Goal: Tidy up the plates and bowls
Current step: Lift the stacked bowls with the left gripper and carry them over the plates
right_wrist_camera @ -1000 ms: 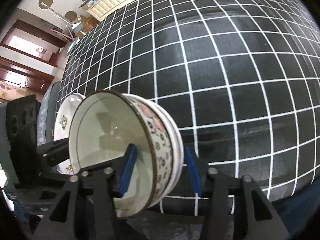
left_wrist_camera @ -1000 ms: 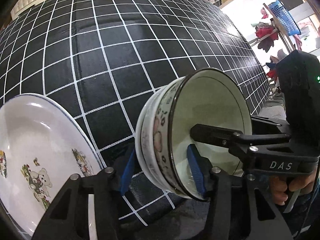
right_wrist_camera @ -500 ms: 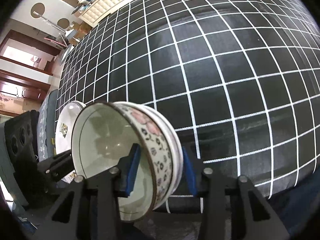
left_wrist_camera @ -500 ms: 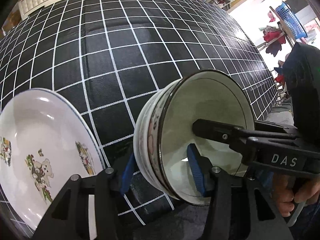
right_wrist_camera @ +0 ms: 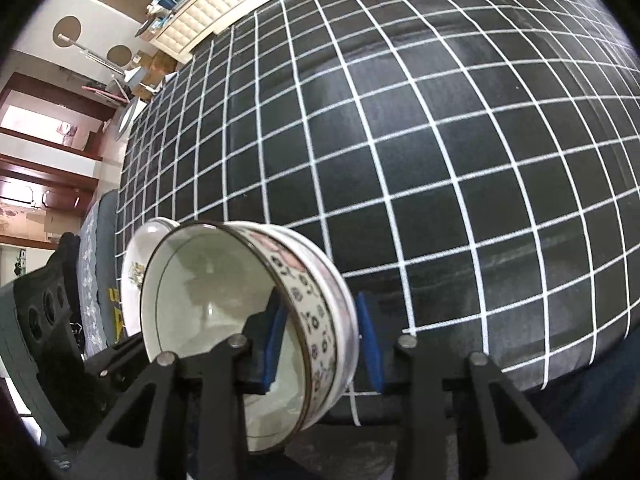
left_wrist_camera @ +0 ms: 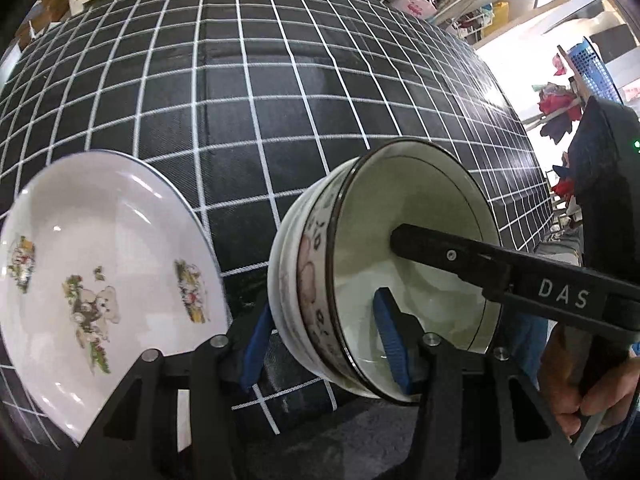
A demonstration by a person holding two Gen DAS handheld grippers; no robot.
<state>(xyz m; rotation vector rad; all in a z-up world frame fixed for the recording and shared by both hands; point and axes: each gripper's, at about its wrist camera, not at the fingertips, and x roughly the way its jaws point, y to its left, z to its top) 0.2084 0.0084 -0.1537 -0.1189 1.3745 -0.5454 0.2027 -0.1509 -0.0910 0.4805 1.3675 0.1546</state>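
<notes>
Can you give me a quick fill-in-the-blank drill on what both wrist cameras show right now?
1. Both grippers, the left gripper and the right gripper, grip the rim of the stacked ____.
2. The cloth on the table is black with a ____ grid.
3. In the left wrist view, the plate printed with a bear lies to the ____ of the bowls.
4. Each gripper has one ____ pad inside the top bowl and one outside.

Missing words: bowls; white; left; blue
</notes>
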